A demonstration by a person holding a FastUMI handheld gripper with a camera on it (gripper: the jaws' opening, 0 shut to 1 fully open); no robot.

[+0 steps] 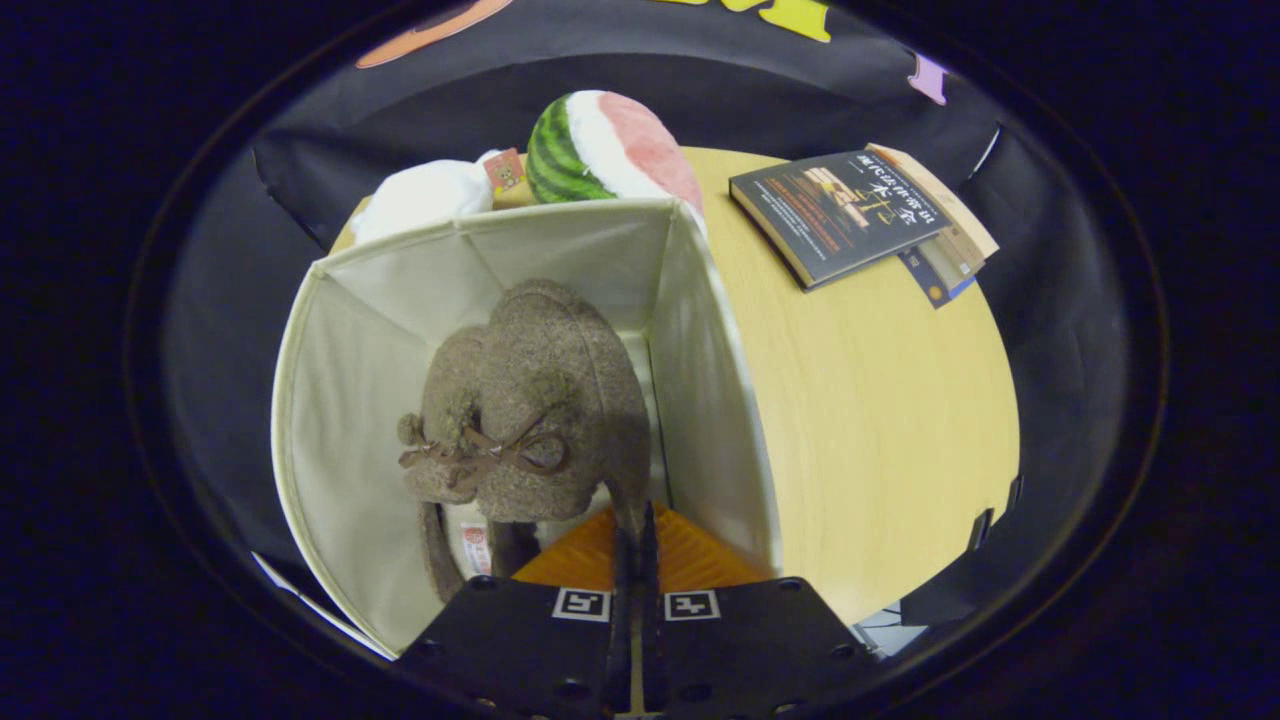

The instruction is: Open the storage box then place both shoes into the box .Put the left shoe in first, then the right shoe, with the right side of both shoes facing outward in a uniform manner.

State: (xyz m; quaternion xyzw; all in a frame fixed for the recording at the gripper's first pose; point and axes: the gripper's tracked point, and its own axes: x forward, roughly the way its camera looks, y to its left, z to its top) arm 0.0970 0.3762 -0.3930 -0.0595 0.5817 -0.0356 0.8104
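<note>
A brown felt shoe point(530, 400) with a small bow point(490, 455) and a pompom hangs inside the open white fabric storage box point(345, 400), toe pointing away from me. Its insole with a label point(474, 545) shows just left of the fingers. My gripper point(632, 530) is shut on the thin right edge of the shoe's collar, with the fingers nearly touching. The brown mass has two rounded humps, and I cannot tell whether the farther one is a second shoe. The box floor is mostly hidden by the shoe.
The box stands on a round wooden table point(880, 400). Behind the box lie a watermelon plush point(610, 140) and a white plush point(425, 195). A stack of books point(850, 210) lies at the table's far right.
</note>
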